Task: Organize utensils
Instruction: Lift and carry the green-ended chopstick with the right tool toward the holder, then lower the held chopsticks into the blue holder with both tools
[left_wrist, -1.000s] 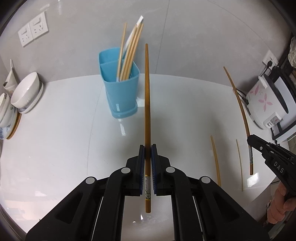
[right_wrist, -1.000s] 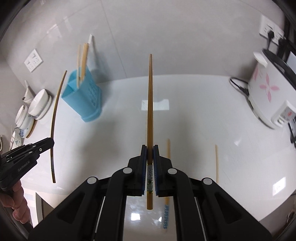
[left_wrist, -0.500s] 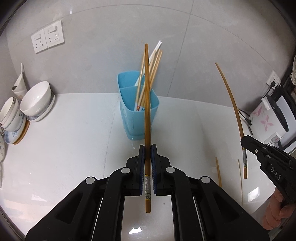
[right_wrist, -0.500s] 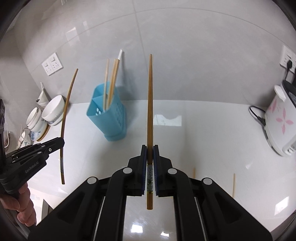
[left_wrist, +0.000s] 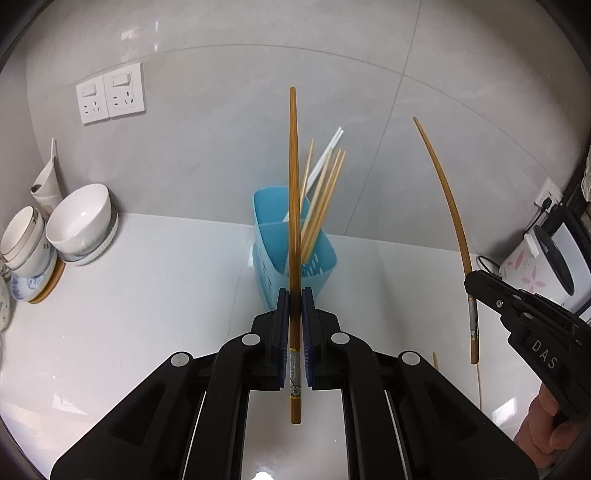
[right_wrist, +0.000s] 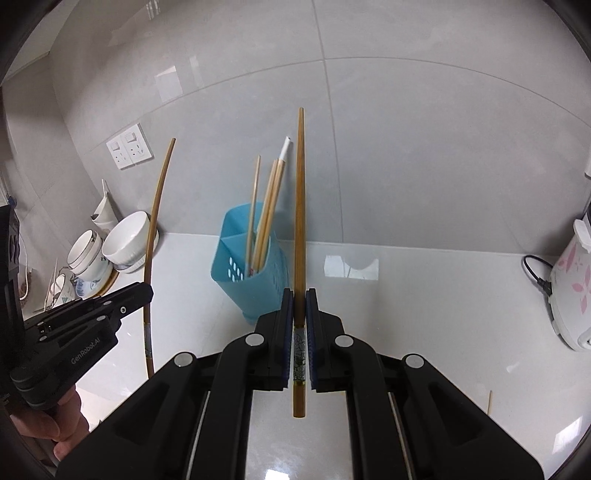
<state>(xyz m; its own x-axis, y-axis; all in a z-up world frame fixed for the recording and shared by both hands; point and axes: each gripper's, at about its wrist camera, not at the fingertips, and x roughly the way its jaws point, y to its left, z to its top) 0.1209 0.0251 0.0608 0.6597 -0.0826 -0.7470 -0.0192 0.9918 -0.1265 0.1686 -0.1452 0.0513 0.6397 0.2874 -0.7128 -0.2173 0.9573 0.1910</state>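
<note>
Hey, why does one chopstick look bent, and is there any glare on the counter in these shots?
Left wrist view: fisheye bows the right gripper's chopstick near the edge; the centred chopstick stays straight. Right wrist view: window glare on the glossy counter.

A glossy white countertop (left_wrist: 155, 317) meets the grey tiled wall. Dead centre stands a blue utensil holder (left_wrist: 317, 254). Out at nine o'clock, stacked white bowls (left_wrist: 79, 221) crowd the edge; at three o'clock sits a floral rice cooker (right_wrist: 572, 284). One loose chopstick (right_wrist: 490, 402) lies at four o'clock.
</note>
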